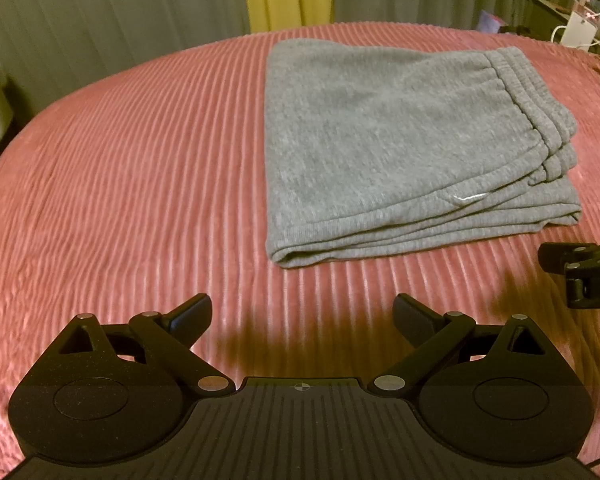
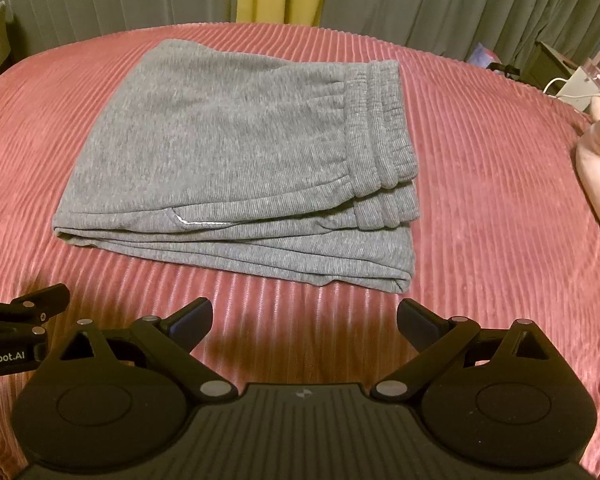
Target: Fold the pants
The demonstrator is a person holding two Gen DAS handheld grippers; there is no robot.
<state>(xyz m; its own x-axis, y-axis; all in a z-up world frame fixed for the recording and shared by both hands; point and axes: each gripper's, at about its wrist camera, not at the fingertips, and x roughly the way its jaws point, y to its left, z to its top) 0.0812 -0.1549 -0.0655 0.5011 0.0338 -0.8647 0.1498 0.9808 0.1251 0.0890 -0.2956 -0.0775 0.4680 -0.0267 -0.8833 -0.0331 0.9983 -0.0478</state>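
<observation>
Pants (image 1: 404, 148) beyond both empty tools.

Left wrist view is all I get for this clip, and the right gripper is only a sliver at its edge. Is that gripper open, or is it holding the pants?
Observer: The right gripper is open and empty, just short of the near edge of the folded pants.
Operator: Is anything on the bed beyond the waistband end?
Observer: A pale pink object lies on the bedspread at the right edge, apart from the pants. I cannot tell what it is.
Operator: Does the left gripper show there?
Observer: Only from the side, at the left edge: the left gripper has lettering ending "nRobot.AI".
</observation>
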